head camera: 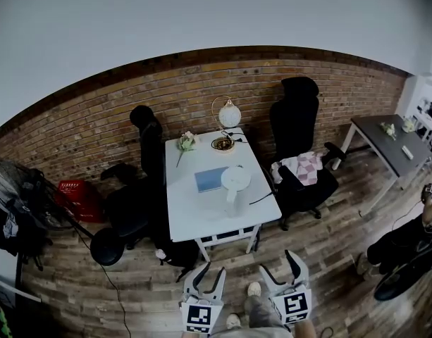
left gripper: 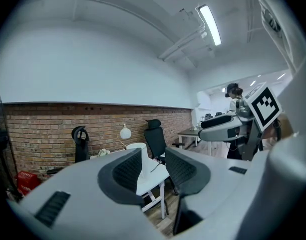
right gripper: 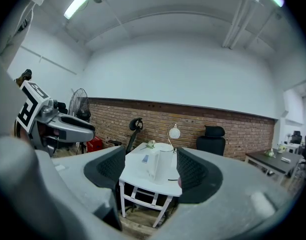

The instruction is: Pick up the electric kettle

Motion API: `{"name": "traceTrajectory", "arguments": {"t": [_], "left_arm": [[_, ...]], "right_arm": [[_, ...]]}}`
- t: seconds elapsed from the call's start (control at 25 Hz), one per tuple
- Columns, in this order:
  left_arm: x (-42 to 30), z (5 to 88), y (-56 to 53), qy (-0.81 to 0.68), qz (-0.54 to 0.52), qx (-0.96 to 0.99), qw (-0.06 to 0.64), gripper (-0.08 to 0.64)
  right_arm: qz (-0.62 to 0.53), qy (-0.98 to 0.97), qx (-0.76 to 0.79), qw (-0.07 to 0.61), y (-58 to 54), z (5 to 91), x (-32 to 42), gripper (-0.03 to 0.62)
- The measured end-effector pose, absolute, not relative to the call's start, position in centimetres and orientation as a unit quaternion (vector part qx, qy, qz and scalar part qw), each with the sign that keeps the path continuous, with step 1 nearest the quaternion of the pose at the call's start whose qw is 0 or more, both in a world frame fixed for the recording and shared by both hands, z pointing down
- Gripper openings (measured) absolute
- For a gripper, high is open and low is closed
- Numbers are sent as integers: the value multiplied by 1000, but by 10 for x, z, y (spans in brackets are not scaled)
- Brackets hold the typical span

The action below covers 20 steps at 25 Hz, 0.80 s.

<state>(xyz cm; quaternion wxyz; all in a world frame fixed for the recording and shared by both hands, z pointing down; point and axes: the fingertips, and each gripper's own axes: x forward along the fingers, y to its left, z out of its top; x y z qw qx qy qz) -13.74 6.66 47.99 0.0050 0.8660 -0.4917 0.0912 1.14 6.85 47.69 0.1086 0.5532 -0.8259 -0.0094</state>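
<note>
Kettle: the white electric kettle [head camera: 235,187] stands upright on the white table [head camera: 201,220], on its near right part. Neither gripper touches it.
Cord: a black cord [head camera: 261,200] runs from the kettle's foot towards the table's right edge.
Beside it: a blue book [head camera: 210,179] lies flat just left of the kettle.
Far end of the table: a globe lamp [head camera: 230,114] stands there, with a small bowl [head camera: 223,144] in front of it and a sprig of flowers [head camera: 187,142] to the left.
Chairs: one black office chair [head camera: 142,189] stands at the table's left side. Another black chair [head camera: 298,129] stands at the right side, with a checked cloth [head camera: 302,166] draped on its seat.
Left gripper [head camera: 211,273]: it is held low in front of the table's near edge, well apart from the kettle and pointing towards the table. Its jaws stand only a narrow gap apart, with nothing between the pads.
Right gripper [head camera: 278,265]: it is just beside the left one and also well short of the table. Its jaws are spread wider and grip nothing. In the right gripper view the distant kettle lines up in the gap.
Room: a brick wall [head camera: 96,118] runs behind the table. A red crate [head camera: 73,191] and a fan [head camera: 11,189] stand off to the left, and a dark-topped desk [head camera: 385,143] to the right.
</note>
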Motion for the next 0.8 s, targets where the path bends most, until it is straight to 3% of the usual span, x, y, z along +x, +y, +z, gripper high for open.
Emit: {"name": "traceTrajectory", "arguments": {"t": [0.8], "left_arm": [[-109,484,-34,-512,104,853,1,145]], "right_arm": [[-29,-847,523,92,-42,479,33,322]]}}
